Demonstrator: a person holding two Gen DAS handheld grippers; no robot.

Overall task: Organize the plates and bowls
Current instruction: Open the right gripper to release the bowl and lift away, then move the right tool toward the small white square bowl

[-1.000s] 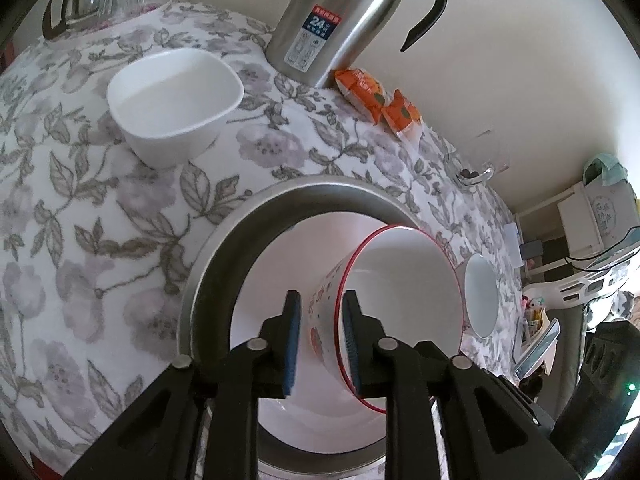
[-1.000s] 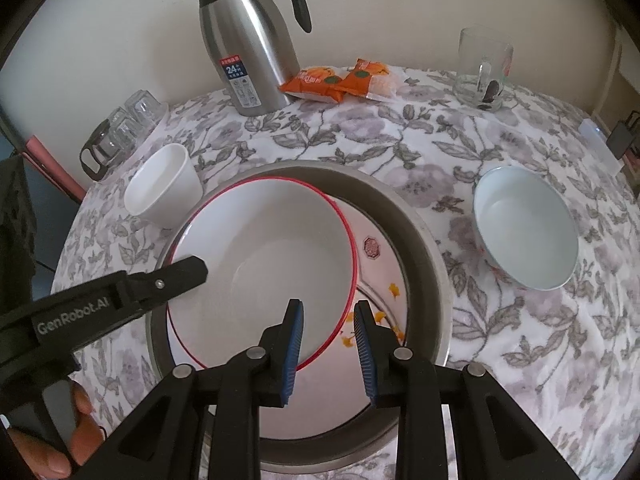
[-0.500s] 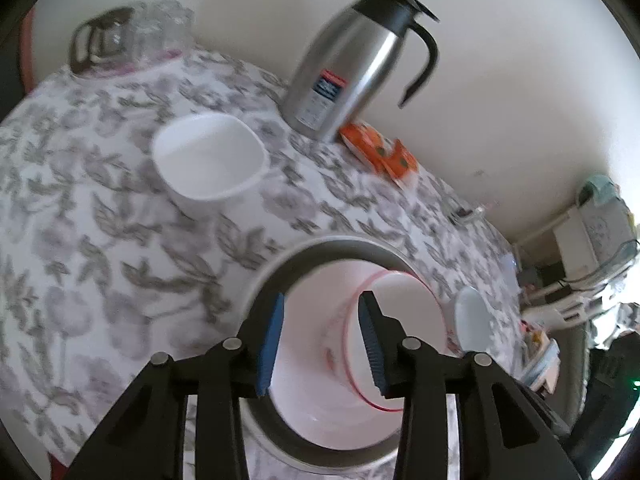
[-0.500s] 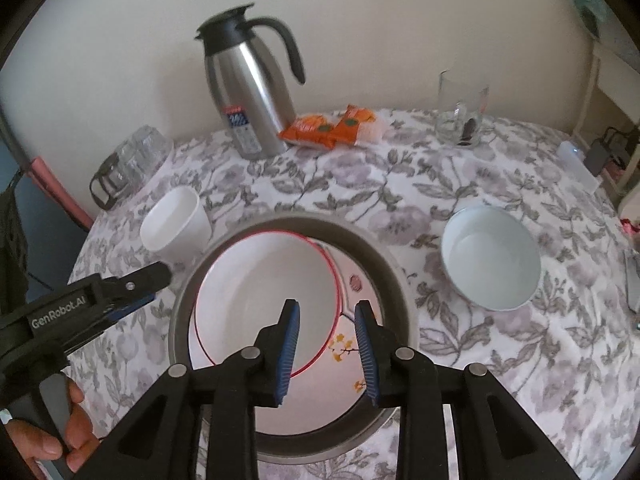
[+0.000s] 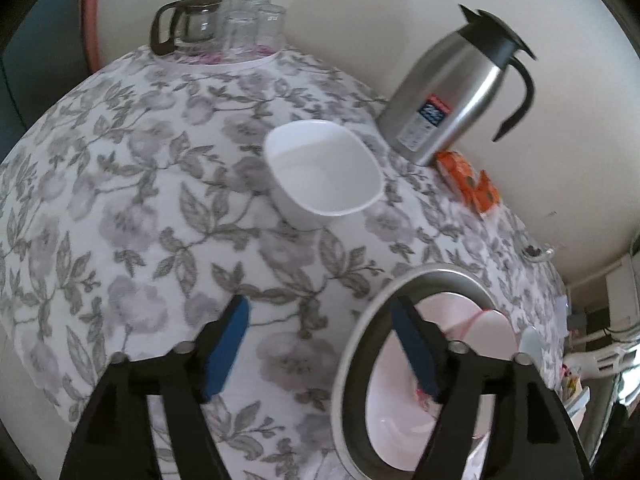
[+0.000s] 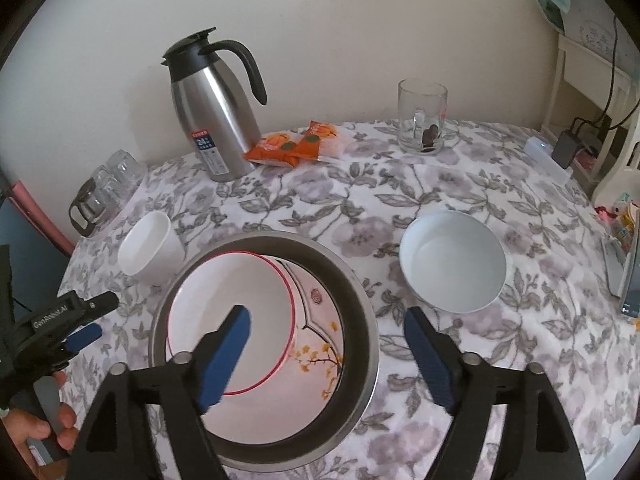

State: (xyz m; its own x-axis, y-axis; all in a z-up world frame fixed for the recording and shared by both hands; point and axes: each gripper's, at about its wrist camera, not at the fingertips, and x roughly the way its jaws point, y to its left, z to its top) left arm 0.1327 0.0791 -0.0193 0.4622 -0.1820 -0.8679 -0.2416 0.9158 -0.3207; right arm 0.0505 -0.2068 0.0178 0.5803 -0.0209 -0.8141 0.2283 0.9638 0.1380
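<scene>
- Right tool [image 6: 326, 326] released, blue pads just spread wide, nothing between them, hovering above the steel basin [image 6: 360, 312].
- Left tool [image 5: 320, 320] likewise released, jaws just opened, empty, over the floral desk [image 5: 120, 200] and the basin rim.
- Red-rimmed bowl [image 6: 224, 304] lying inside the basin, on a flower-painted plate [image 6: 320, 332].
- White square bowl [image 5: 324, 168] standing on the desk near the steel jug [image 5: 452, 96].
- Pale round bowl [image 6: 452, 260] standing apart, right of the basin.

A white cloth with grey leaves and mauve flowers [image 6: 320, 200] covers the table. The red-rimmed white bowl [image 6: 232, 312] lies on a blossom-painted pale pink plate [image 6: 320, 320] inside the grey steel basin [image 6: 360, 300]. Near the table's far edge lie orange snack packets [image 6: 296, 144].
</scene>
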